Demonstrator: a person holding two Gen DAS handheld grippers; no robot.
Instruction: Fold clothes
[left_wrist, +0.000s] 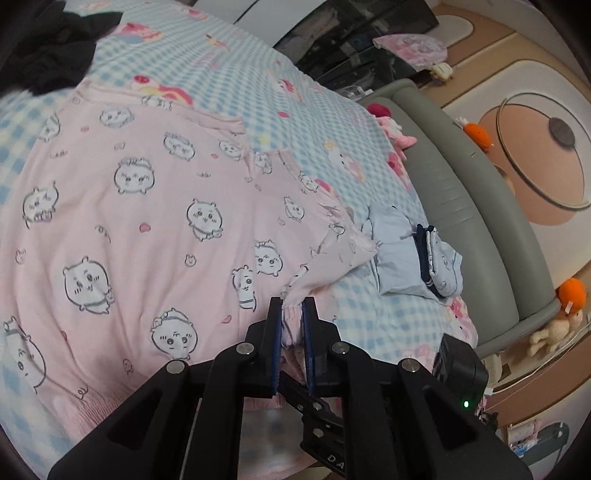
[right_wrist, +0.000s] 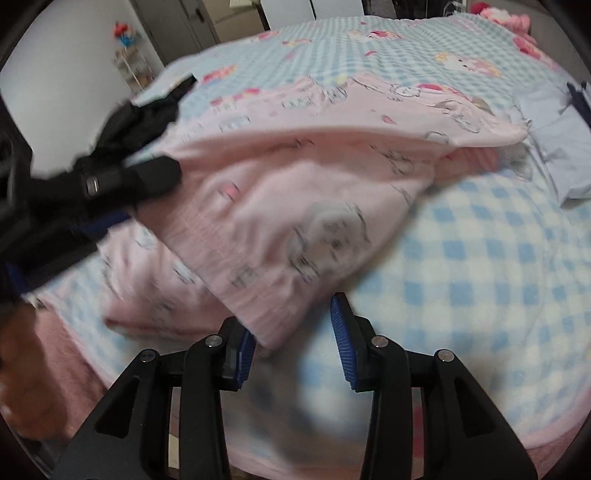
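Left gripper (left_wrist: 293, 310): jaws clamped on a gathered edge of the pink printed garment (left_wrist: 140, 221), which spreads flat ahead and to the jaws' left over the blue checked bedspread (left_wrist: 229, 77). Ahead and to the right, near the garment's corner, lies a folded pale-blue garment (left_wrist: 417, 258) beside the grey bed frame (left_wrist: 454, 206); a black garment (left_wrist: 55, 48) lies far ahead left. Right gripper (right_wrist: 291, 332): jaws apart, with the garment's ribbed hem hanging between them, touching the left pad (right_wrist: 245, 350). To the right of these jaws the bedspread lies bare; motion blur obscures finer contact.
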